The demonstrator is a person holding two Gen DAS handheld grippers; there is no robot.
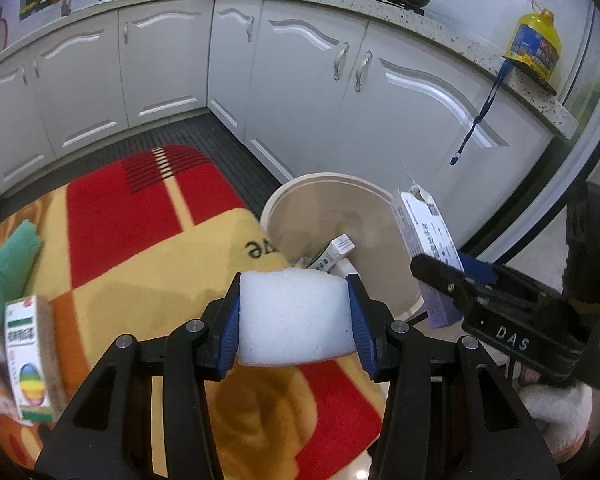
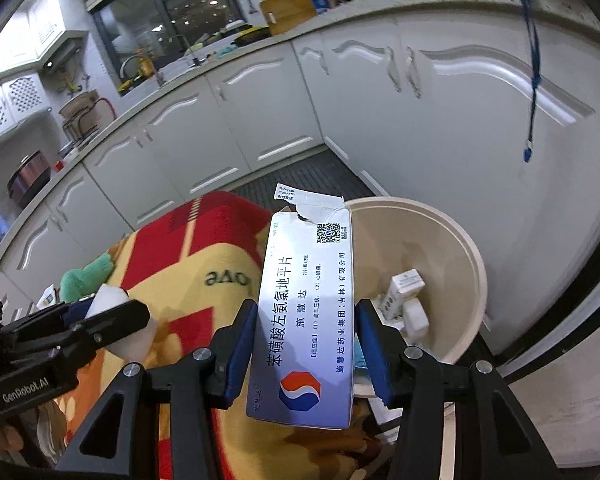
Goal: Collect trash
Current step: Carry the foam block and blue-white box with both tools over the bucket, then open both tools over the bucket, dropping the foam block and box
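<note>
White cabinets [image 1: 292, 80] wrap the upper frame, cornering the rug [image 1: 148, 240]. Beige bin [image 1: 324, 200], centre-right, holds small cartons. Right gripper [image 2: 305, 344] jaws clench an upright torn medicine box [image 2: 308, 312], long axis vertical, before the bin. Left gripper [image 1: 294, 320] jaws grasp a white foam block [image 1: 294, 316].

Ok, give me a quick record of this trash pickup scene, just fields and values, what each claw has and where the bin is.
left claw: shut on white foam block
right claw: shut on medicine box, torn at its top
bin: beige, by the white cabinets, holds small boxes
floor: red and yellow rug
still on rug: green cloth, green and white carton
</note>
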